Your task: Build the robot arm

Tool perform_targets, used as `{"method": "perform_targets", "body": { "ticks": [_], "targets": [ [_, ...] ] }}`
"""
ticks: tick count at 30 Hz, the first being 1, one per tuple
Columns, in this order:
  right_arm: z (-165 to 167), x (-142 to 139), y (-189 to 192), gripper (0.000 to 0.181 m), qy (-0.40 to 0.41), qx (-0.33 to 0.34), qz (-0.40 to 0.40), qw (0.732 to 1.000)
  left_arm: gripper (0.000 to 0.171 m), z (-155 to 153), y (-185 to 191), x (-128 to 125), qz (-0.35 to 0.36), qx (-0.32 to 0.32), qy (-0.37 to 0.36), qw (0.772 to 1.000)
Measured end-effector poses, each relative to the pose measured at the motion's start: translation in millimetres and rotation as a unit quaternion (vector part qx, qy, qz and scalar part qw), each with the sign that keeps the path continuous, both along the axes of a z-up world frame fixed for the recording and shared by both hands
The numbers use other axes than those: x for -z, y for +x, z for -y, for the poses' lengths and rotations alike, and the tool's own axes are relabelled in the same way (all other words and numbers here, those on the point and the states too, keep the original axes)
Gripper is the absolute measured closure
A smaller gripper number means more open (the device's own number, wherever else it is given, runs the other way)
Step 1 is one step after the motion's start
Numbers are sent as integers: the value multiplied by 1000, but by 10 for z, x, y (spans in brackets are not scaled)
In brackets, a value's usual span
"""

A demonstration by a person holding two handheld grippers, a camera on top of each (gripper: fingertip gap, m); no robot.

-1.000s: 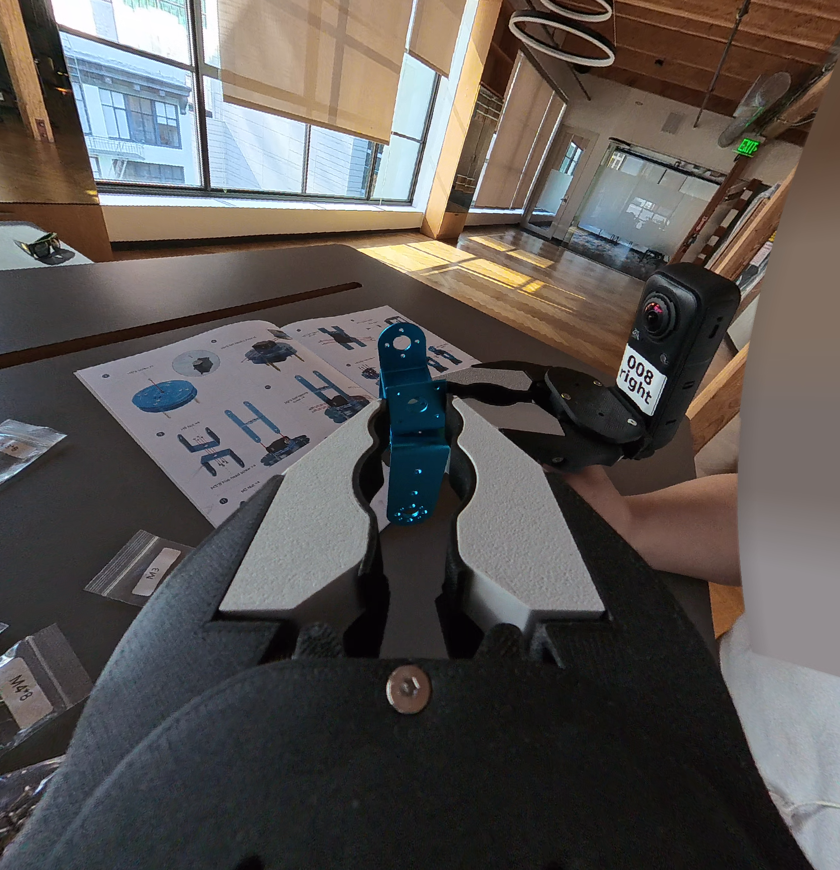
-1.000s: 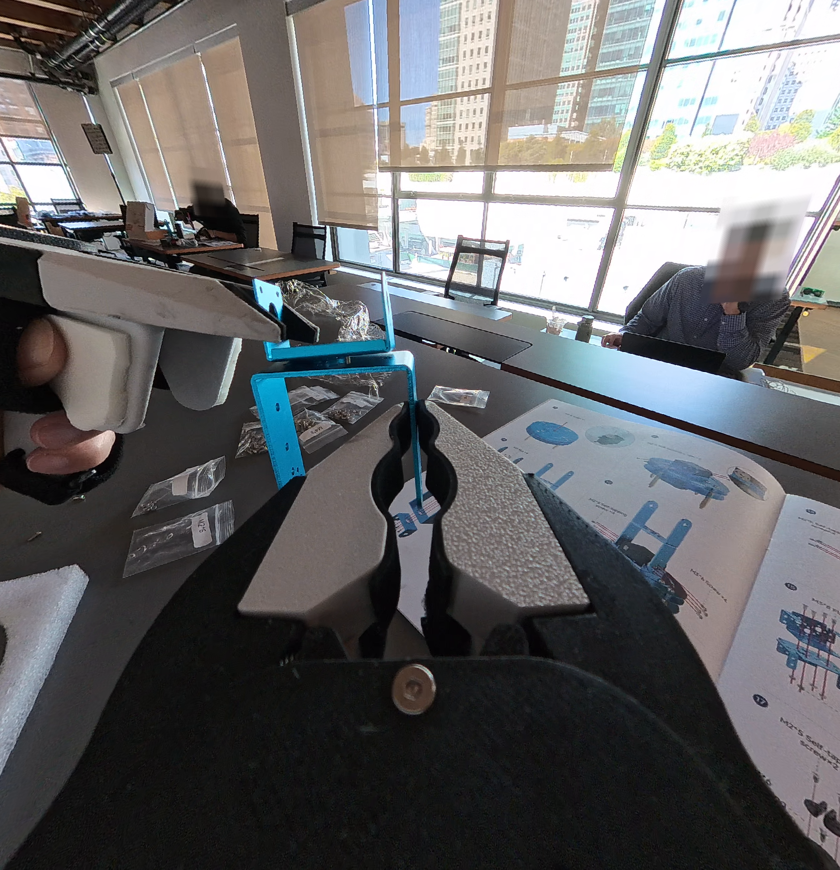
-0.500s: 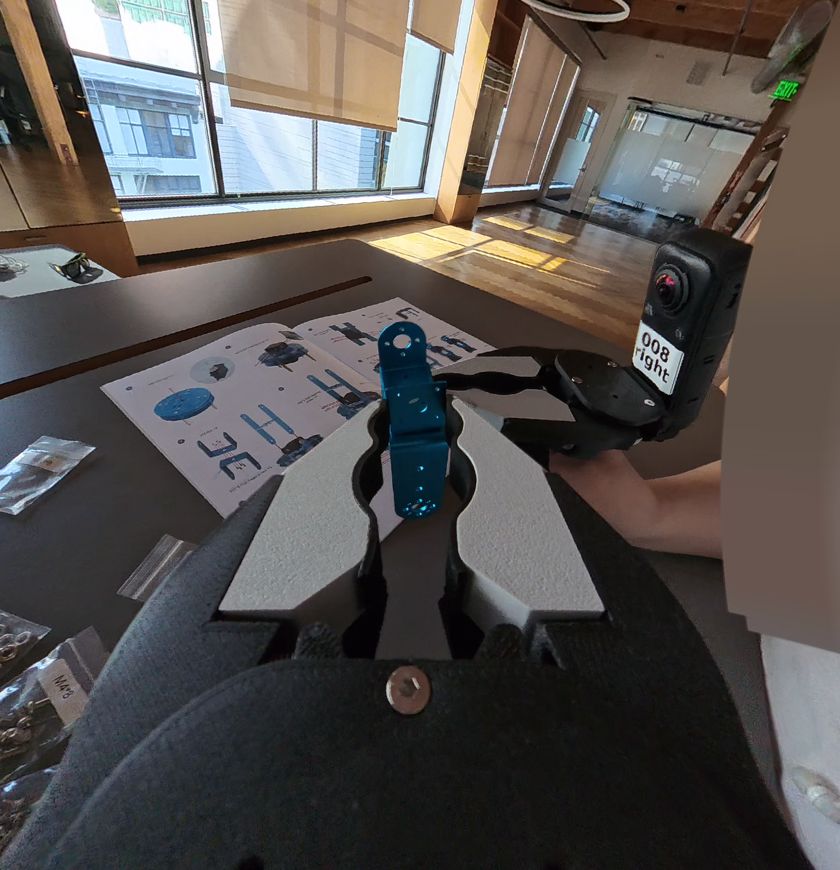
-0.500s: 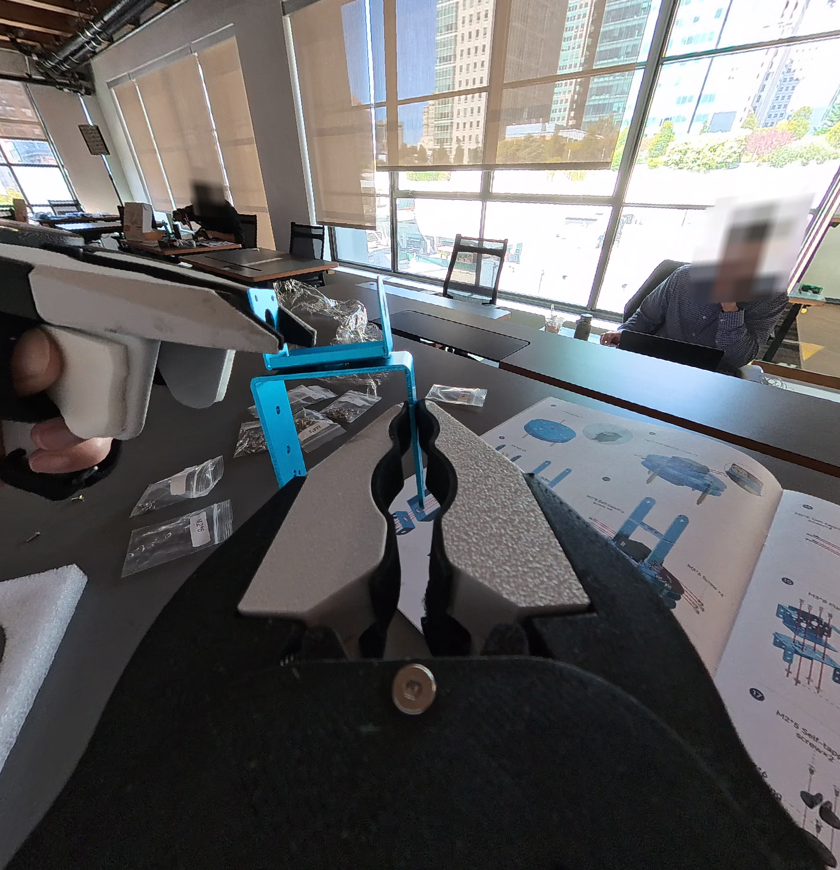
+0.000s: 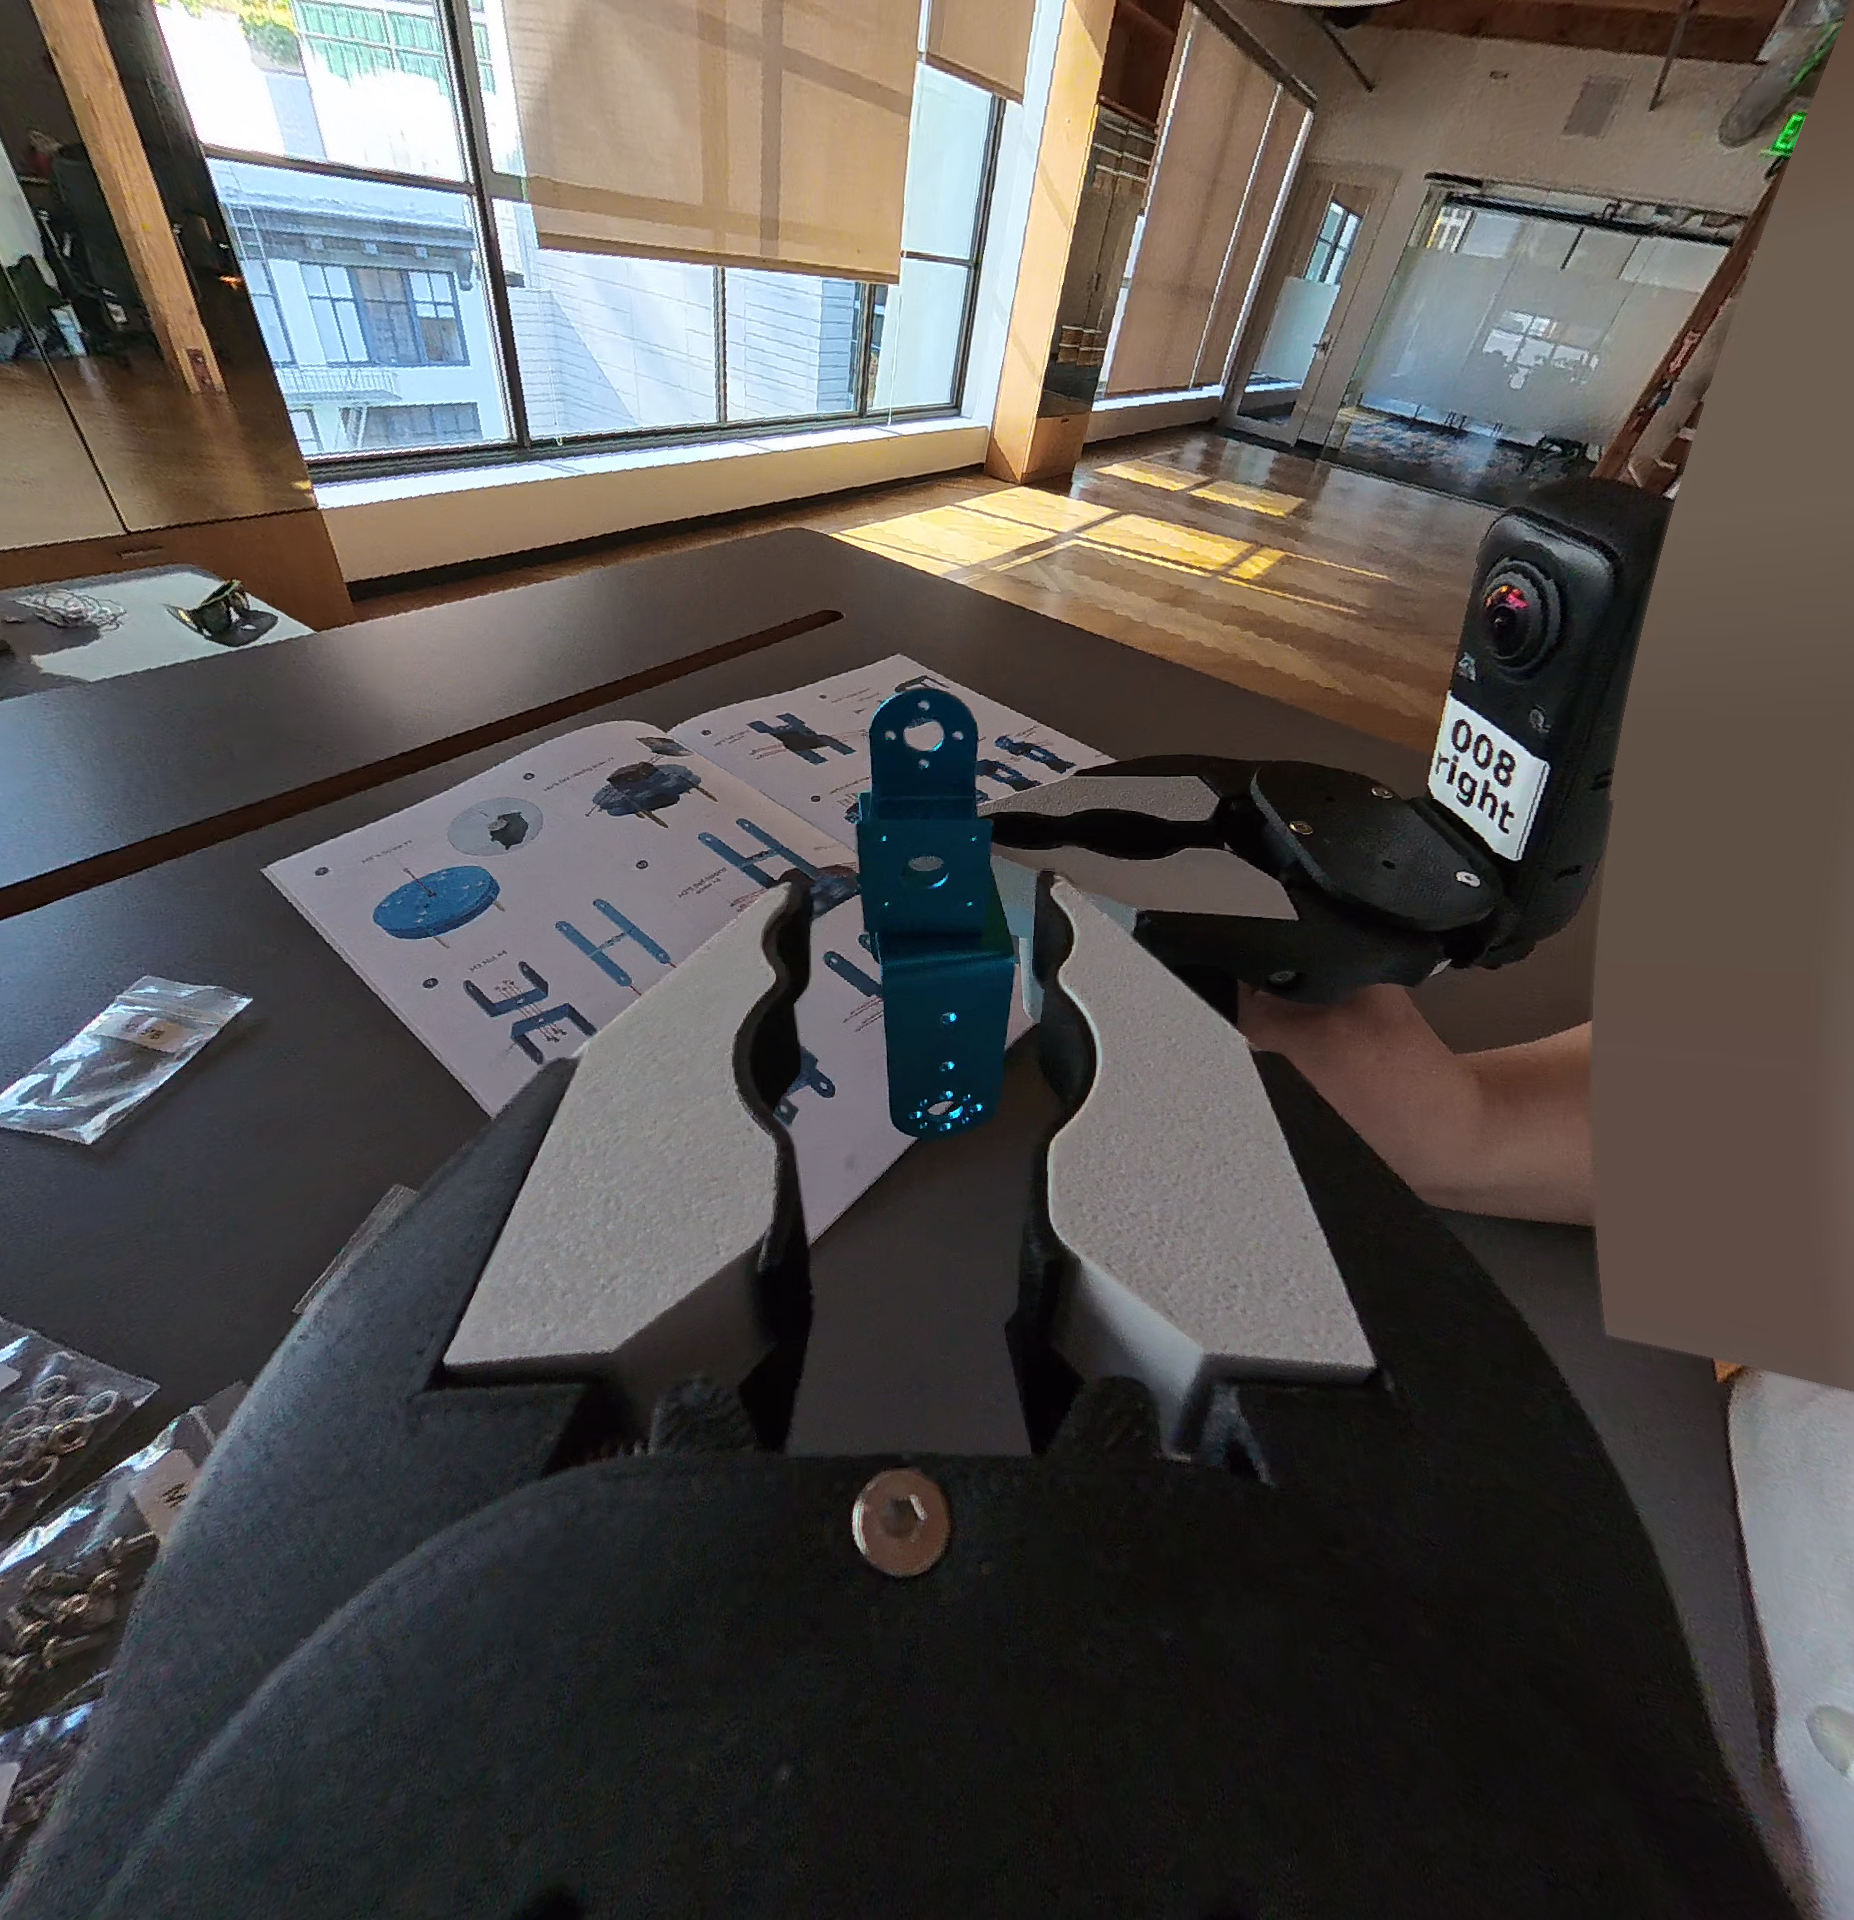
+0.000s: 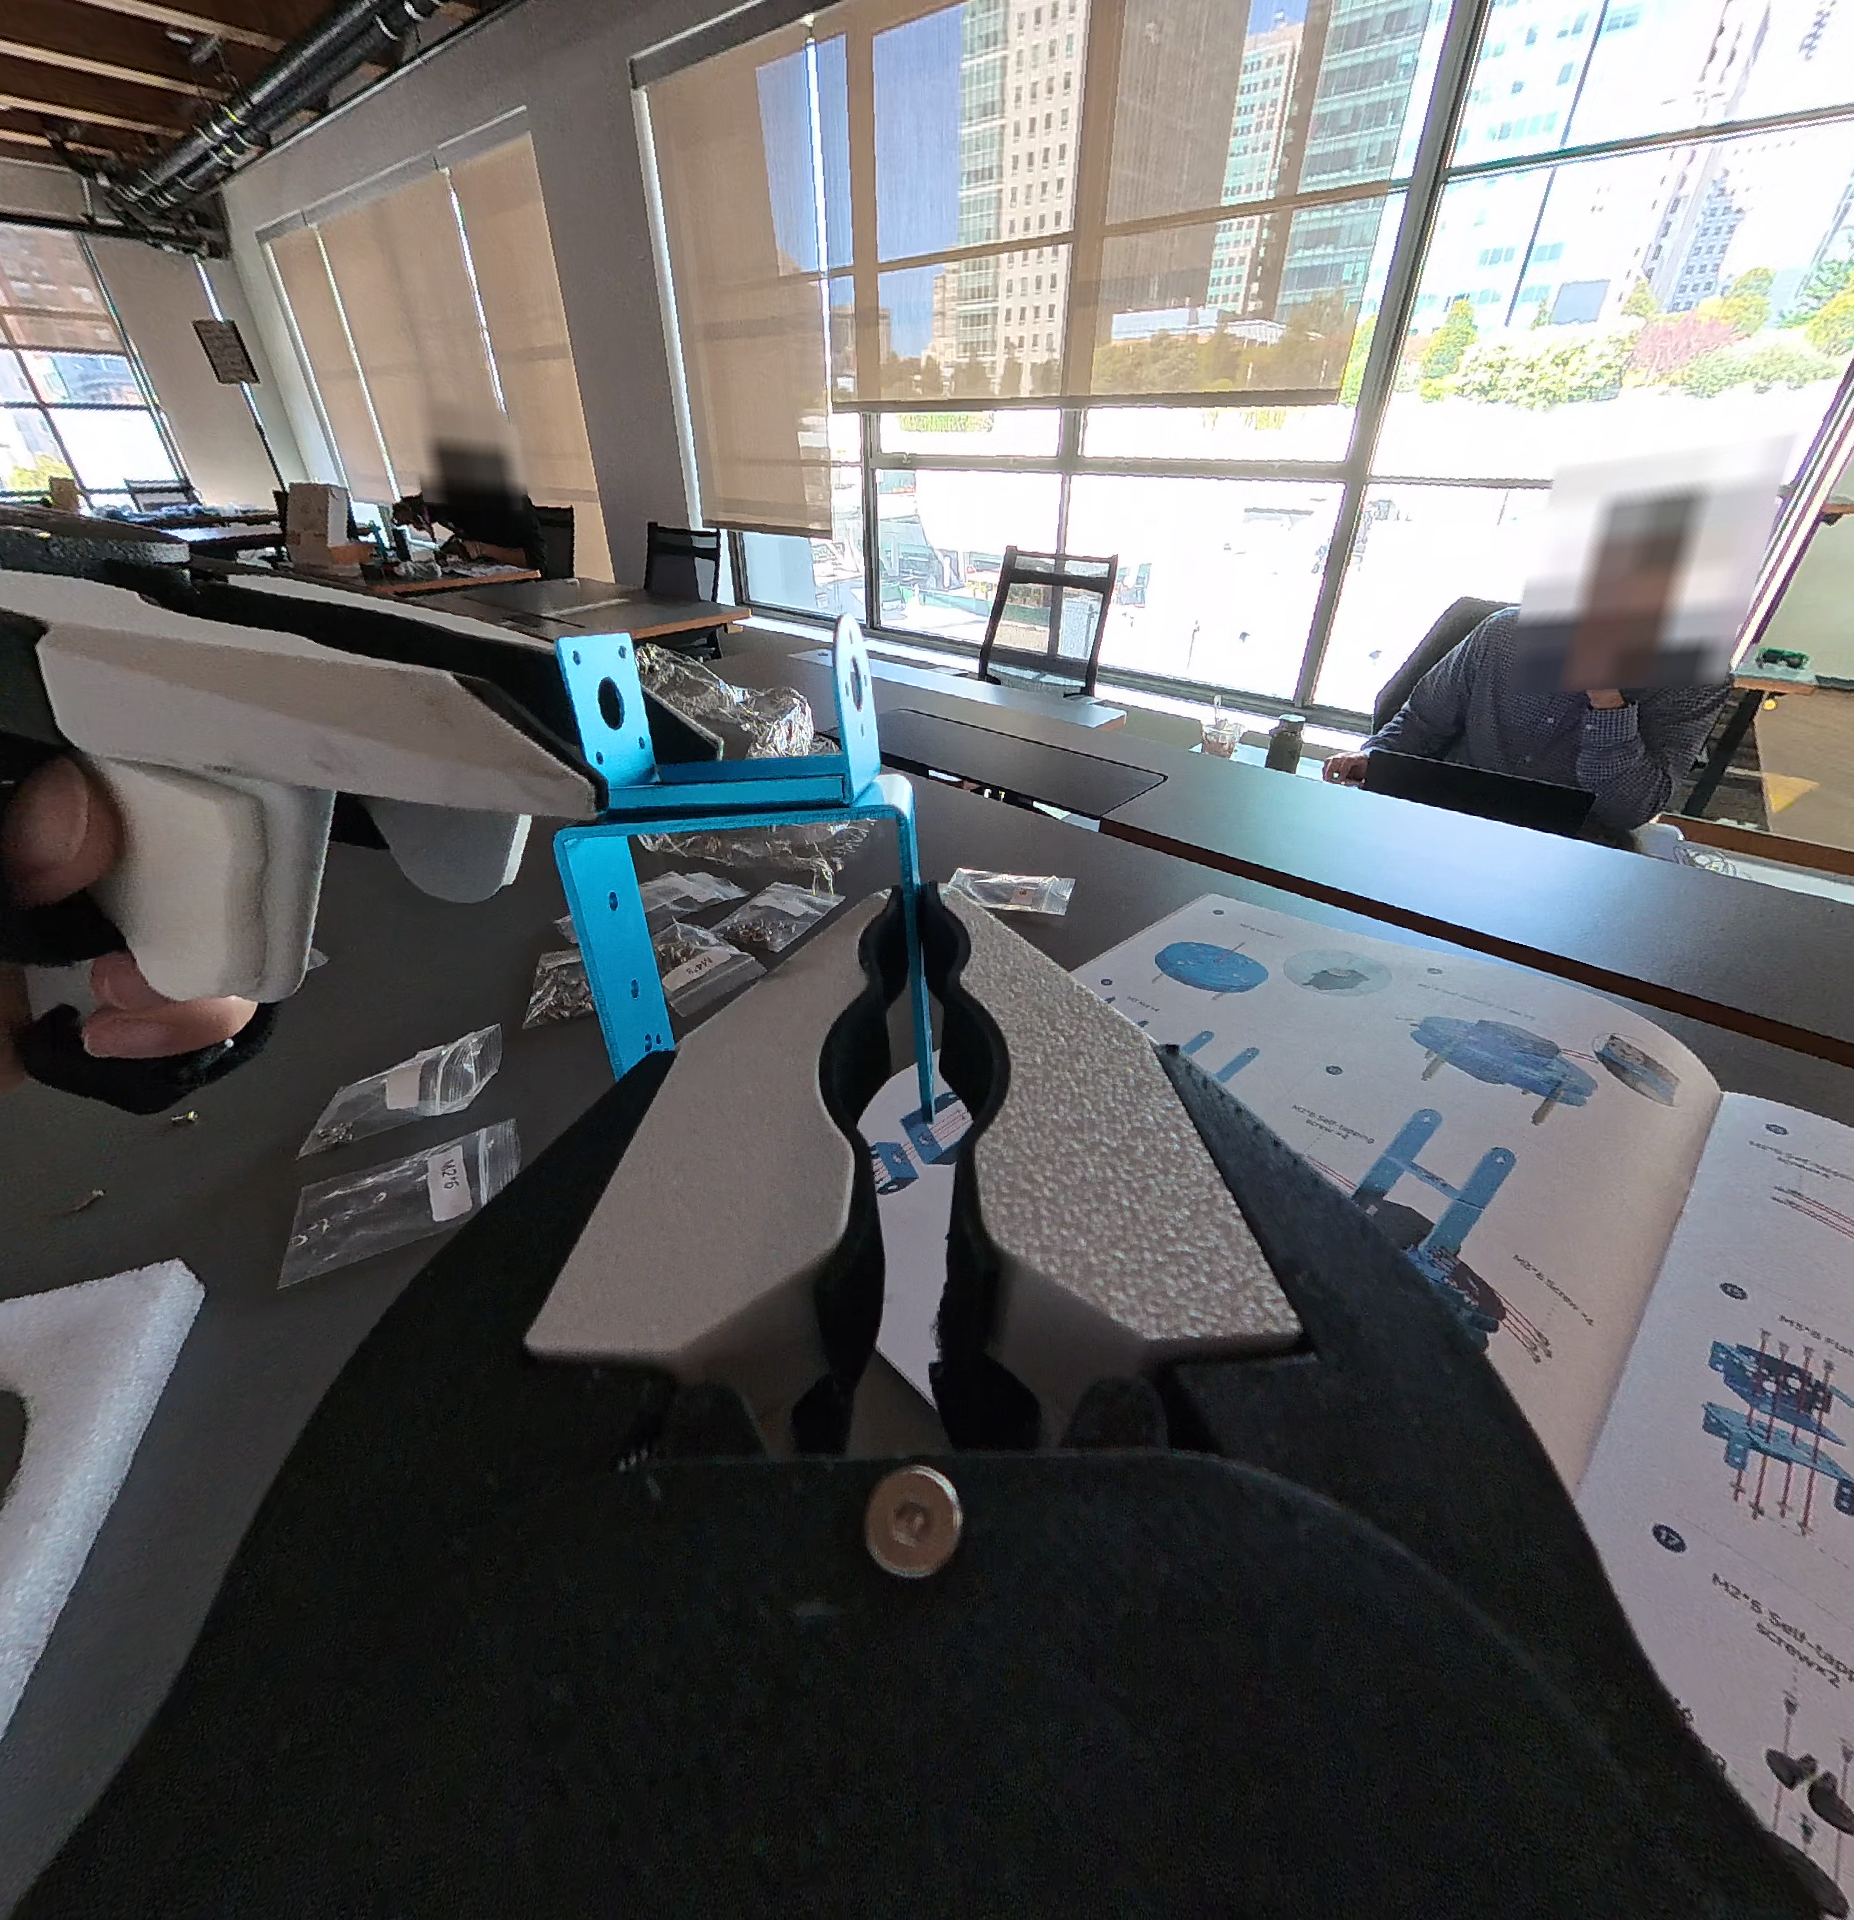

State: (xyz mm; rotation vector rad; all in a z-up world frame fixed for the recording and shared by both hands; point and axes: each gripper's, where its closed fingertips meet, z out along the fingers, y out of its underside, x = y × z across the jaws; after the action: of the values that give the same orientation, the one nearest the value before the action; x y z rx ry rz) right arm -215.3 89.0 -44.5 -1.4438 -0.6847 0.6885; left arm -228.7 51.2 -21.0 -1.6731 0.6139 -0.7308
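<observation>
We see our right claw clamped on one leg of a blue metal bracket; our left claw, jaws parted, flanks the bracket without gripping, above an open booklet on the dark table

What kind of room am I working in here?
Most likely an open-plan office. Long dark desks run beside tall windows with roller blinds, a person sits at one with a laptop, and office chairs stand nearby.
</observation>
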Motion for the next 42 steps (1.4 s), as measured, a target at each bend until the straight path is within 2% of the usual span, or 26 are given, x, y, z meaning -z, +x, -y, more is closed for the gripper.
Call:
{"method": "perform_targets", "body": {
  "ticks": [3,8,16,20,24,30,32,35,39,42],
  "targets": [
    [24,-47,7,181,13,-2,-7,1000,128,6,14,-7,-8,1,10,1000],
    [31,-57,18,181,19,0,-6,1000,139,44,32,-59,-31,-6,45,998],
    [14,-43,20,181,17,1,-5,1000,143,66,37,-61,-44,-8,50,998],
    [26,-66,15,181,26,0,-3,1000,127,33,21,-22,-40,-8,31,999],
    [57,-98,-4,181,38,-1,-3,999,106,73,47,-25,-21,21,-5,1000],
    [107,-111,-63,181,60,0,10,998,103,121,-97,-314,-8,37,-66,997],
    [125,-120,-83,181,61,-1,8,998,110,122,-49,-306,-40,45,-110,992],
    [136,-127,-92,181,67,2,12,998,108,105,2,-190,-144,44,-169,974],
    [135,-162,-70,181,74,8,9,997,105,31,-12,9,-285,28,-200,937],
    [139,-186,-55,181,79,14,9,997,117,15,25,145,-332,41,-217,917]
  ]
}}
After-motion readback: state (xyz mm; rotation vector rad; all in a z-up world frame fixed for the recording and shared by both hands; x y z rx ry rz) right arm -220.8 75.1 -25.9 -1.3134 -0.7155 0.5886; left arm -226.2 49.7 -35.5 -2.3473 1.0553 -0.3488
